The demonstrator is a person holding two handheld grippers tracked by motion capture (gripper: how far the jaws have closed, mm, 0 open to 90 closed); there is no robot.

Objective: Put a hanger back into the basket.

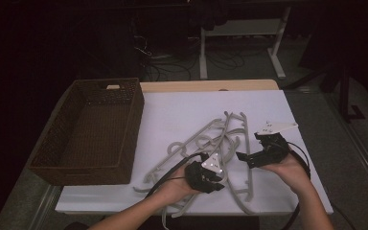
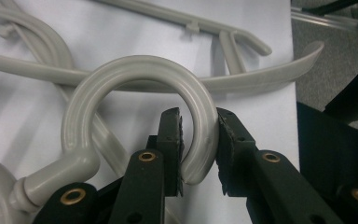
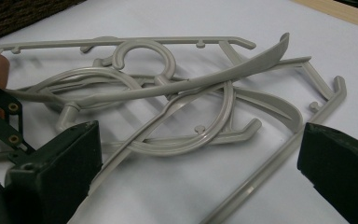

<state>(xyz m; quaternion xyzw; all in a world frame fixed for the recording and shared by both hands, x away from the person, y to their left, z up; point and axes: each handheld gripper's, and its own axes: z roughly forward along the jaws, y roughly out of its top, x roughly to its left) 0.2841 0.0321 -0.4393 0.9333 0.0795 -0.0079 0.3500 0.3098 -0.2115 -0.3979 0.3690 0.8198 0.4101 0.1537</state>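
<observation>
A brown basket (image 1: pixel 88 132) stood at the left of the white table (image 1: pixel 182 112), well apart from a tangled heap of grey hangers (image 1: pixel 215 143) lying right of it. The left gripper (image 2: pixel 199 147), at the heap's near edge, had its jaws drawn in around a hanger's hook (image 2: pixel 140 88), pads against the hook's free end. The right gripper (image 1: pixel 251 158), just right of the heap, had its jaws wide apart, holding nothing, above the hangers

Grey plastic hangers (image 1: pixel 220 143), tangled pile lying flat, tabletop centre-right; one hook (image 2: pixel 140 93) at 6 o'clock.
</observation>
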